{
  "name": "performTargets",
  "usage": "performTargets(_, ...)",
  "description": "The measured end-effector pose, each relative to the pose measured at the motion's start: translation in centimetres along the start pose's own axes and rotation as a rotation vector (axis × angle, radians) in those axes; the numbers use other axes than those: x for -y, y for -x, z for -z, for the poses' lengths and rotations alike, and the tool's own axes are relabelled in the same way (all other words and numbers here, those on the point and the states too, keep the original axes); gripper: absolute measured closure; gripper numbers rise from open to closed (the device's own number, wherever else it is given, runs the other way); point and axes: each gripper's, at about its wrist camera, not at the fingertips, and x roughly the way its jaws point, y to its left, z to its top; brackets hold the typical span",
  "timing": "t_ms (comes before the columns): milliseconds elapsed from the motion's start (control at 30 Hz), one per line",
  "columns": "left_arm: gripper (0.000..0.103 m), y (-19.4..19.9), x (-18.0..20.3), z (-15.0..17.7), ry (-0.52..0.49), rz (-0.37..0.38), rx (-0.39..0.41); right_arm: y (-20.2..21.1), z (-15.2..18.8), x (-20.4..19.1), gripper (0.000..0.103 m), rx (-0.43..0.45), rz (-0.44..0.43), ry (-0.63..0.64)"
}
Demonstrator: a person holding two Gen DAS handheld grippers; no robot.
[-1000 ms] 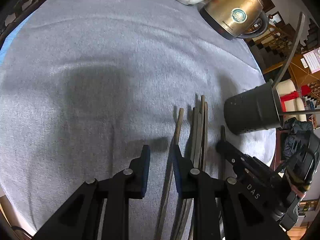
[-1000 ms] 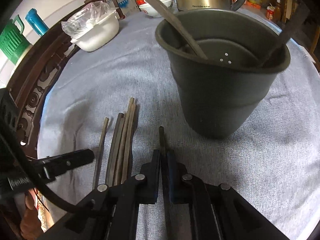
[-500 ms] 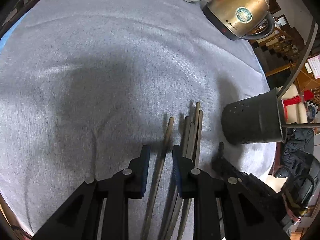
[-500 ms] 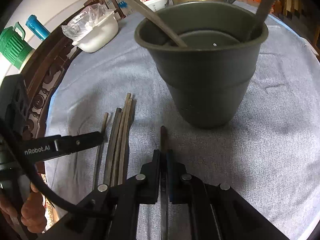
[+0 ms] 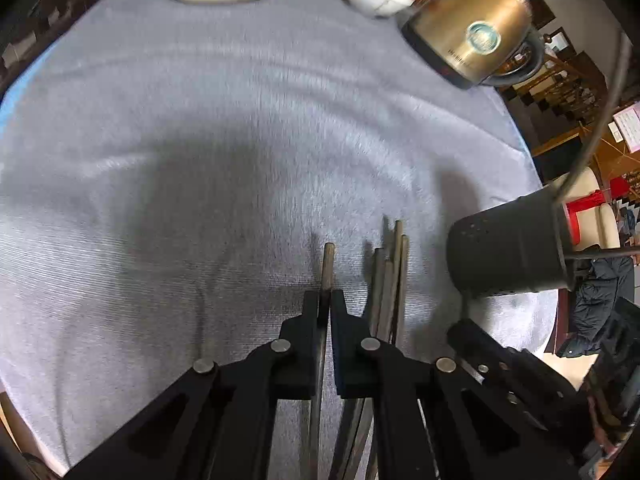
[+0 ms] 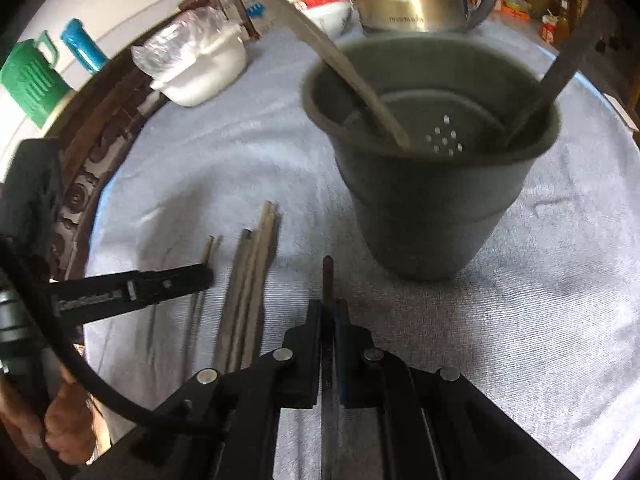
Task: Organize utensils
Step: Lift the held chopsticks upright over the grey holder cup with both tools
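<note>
The left hand-held gripper [image 5: 325, 300] is pinching a single chopstick [image 5: 328, 264] between nearly closed jaws, the stick's tip poking out just ahead of the fingers; the right hand-held gripper [image 6: 329, 308] is doing the same with another chopstick [image 6: 328, 276], jaws drawn tight around it; both sticks are lying low over the grey cloth of the desk [image 5: 200, 160], and whether they are touching it I cannot tell. The step in hand appears to be the pick-up: each side is gripping one stick while the loose bundle of chopsticks [image 6: 252, 280] is lying on the cloth between the two grippers; the dark utensil holder [image 6: 432, 184] is standing upright just ahead and to the right of the right gripper, with two long utensils already leaning inside it. In the left wrist view the holder [image 5: 508, 248] is sitting well off to the right. The next move is probably calling for lifting the right stick clear, tipping it upright and lowering it through the holder's rim without knocking the leaning utensils; the left stick is facing a longer reach across the bundle.
</note>
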Motion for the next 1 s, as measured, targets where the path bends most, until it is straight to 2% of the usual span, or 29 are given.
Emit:
performTargets(267,0.097,7.5,1.3,1.8,-0.076,0.038,0.160,6.9,0.2,-0.6,0.097,0.163,-0.092,0.023)
performTargets(533,0.098,15.6,3.4,4.0,-0.150,0.094,0.321,15.6,1.0,-1.2,0.097,0.392,-0.158,0.041)
performTargets(867,0.098,21.9,7.7,4.5,-0.231,0.144,0.461,23.2,0.1,-1.3,0.097,0.636,-0.122,0.012)
performTargets(1000,0.098,24.6,9.8,3.9,-0.253,0.158,0.541,26.0,-1.0,-1.0,0.097,0.733,-0.083,-0.010)
